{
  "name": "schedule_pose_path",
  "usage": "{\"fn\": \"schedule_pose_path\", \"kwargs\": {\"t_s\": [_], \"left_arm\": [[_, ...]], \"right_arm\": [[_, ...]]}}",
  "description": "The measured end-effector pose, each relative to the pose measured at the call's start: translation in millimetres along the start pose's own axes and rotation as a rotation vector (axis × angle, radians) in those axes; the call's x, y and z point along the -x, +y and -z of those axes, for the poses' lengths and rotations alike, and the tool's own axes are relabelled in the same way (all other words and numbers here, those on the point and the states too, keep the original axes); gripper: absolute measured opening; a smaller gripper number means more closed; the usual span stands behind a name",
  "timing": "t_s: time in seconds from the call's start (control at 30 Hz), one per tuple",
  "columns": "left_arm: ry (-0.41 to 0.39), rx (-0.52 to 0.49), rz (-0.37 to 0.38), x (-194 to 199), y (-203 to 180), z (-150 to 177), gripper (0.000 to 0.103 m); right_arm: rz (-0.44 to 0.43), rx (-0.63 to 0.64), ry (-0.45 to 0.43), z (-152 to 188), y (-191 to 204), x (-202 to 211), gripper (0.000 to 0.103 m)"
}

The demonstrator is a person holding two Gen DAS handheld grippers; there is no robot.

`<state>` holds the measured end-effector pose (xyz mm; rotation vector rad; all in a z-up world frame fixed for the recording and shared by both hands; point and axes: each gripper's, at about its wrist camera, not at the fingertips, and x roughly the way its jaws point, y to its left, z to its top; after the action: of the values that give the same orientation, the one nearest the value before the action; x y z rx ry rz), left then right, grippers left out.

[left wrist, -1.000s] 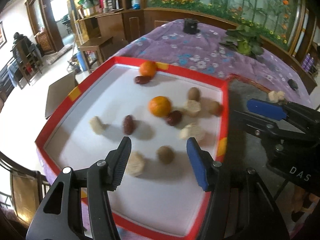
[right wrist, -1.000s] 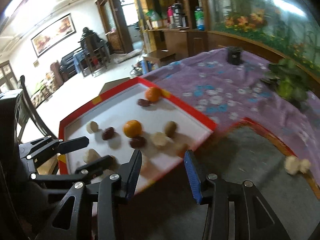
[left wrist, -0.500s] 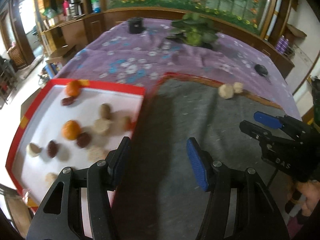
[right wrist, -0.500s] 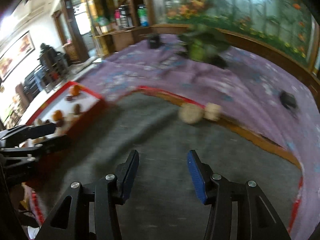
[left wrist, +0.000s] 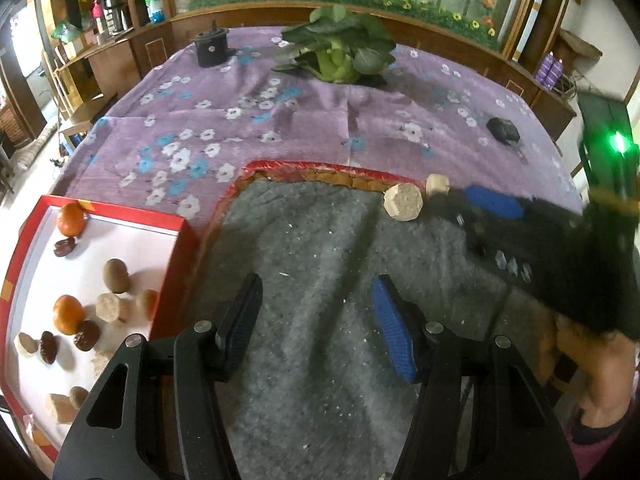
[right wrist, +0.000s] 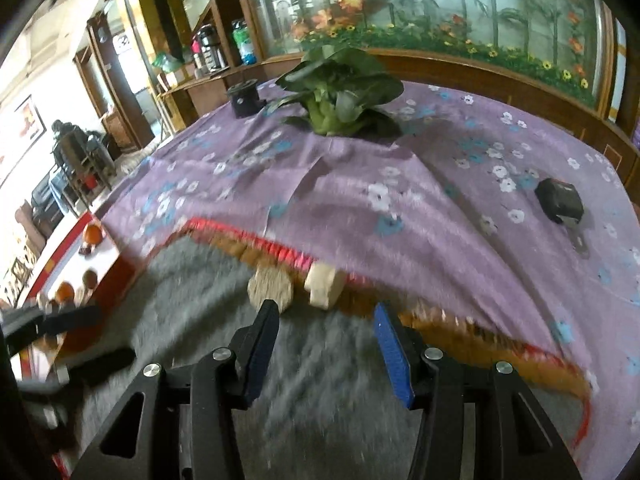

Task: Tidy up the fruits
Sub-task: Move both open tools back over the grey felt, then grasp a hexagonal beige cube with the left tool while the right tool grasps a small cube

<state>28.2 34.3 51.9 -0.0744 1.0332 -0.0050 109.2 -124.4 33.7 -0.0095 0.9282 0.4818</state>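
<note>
Two beige chunks [right wrist: 269, 288] nr empty right gripper [right wrist: 324, 332]

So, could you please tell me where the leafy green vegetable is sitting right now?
In both views the leafy vegetable sits at the far middle of the purple flowered cloth, right of the black cup.
</note>
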Motion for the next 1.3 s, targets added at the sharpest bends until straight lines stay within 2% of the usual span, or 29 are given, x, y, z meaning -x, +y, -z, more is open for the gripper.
{"fn": "schedule_pose_path", "kwargs": {"t_s": [0.1,0.2,0.27,0.4,0.53,0.77,0.83,0.87,0.97,1.0,1.07,1.17,1.3], "left_arm": [[0.013,-0.001,-0.004,-6,-1,-2,0.058],[0.018,0.005,-0.006,-10,0,-4,0.058],[0.018,0.006,-0.007,-12,0,-5,0.058],[0.019,0.013,0.004,-15,-3,-9,0.058],[0.025,0.008,0.012,-18,-9,-12,0.058],[0.029,0.006,0.003,-21,-12,-14,0.058],[0.031,0.005,0.004,-22,-12,-15,0.058],[0.031,0.005,0.006,-23,-13,-15,0.058],[0.032,0.001,0.005,-23,-16,-18,0.058],[0.03,0.0,0.007,-23,-18,-19,0.058],[0.021,-0.005,0.015,-22,-22,-23,0.058],[0.012,-0.014,0.031,-26,-31,-30,0.058],[0.012,-0.032,0.026,-38,-44,-37,0.058]], "right_arm": [[-0.007,-0.019,-0.012,-10,-1,-8,0.049],[0.072,-0.01,-0.003,-13,-7,-13,0.049],[0.055,-0.039,-0.006,-11,-18,-6,0.049],[0.129,-0.052,-0.017,-6,-38,11,0.049],[0.053,-0.03,-0.017,-2,-38,15,0.049],[0.038,0.105,0.007,4,-13,-1,0.049],[0.064,0.129,0.028,1,-10,-11,0.045],[0.063,0.136,0.036,0,-9,-15,0.038],[0.069,0.17,0.031,0,-7,-17,0.034],[0.066,0.17,0.032,1,-8,-14,0.027],[0.057,0.163,0.032,3,-11,-4,0.026],[0.099,0.158,0.003,9,-18,18,0.026],[0.082,0.114,-0.006,18,-31,37,0.026]]}}
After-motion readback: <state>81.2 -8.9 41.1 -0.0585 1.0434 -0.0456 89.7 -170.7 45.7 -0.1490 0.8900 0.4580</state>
